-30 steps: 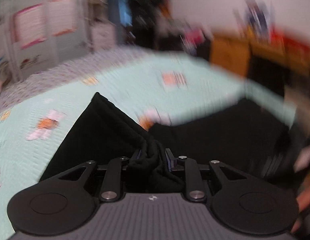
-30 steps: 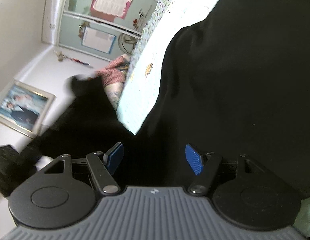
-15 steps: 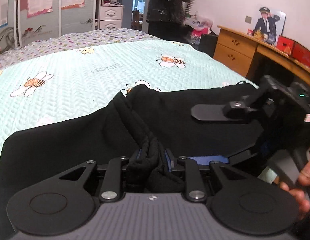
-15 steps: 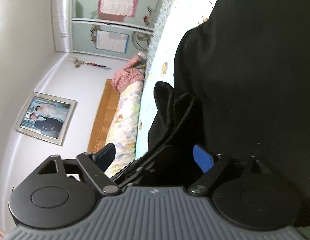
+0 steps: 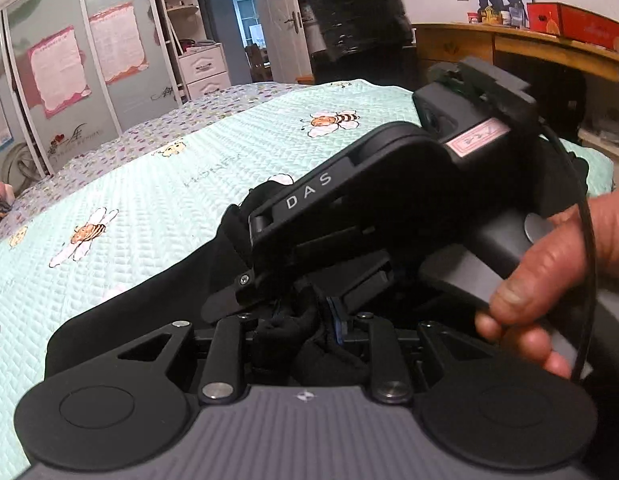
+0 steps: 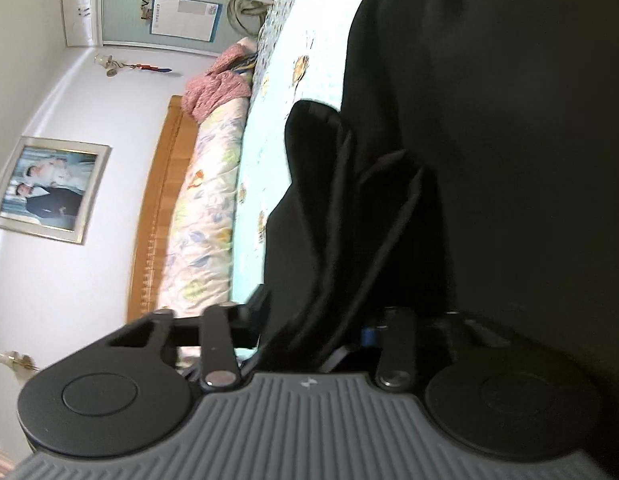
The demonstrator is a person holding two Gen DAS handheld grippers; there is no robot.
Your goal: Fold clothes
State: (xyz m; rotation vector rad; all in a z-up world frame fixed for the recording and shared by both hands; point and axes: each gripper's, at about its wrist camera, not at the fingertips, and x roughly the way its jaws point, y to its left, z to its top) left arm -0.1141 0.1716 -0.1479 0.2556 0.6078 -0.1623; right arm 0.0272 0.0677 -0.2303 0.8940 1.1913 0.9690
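**Both claws on the black garment**

The left claw (image 5: 305, 320) is pinched on a bunched fold of the black garment (image 5: 149, 304), which lies spread on the bed (image 5: 169, 200) and runs off toward 9 o'clock in the left view. The right claw (image 6: 321, 324) has just been closing – in its own view a standing fold of the garment (image 6: 489, 140) sits between its narrowed fingers, gripped. In the left view that claw (image 5: 245, 280) crosses in from 3 o'clock, tipped on its side, held by a hand (image 5: 557, 276) – its tip just above the left claw's pinch. A person (image 5: 357, 12) stands at 12 o'clock beyond the bed.
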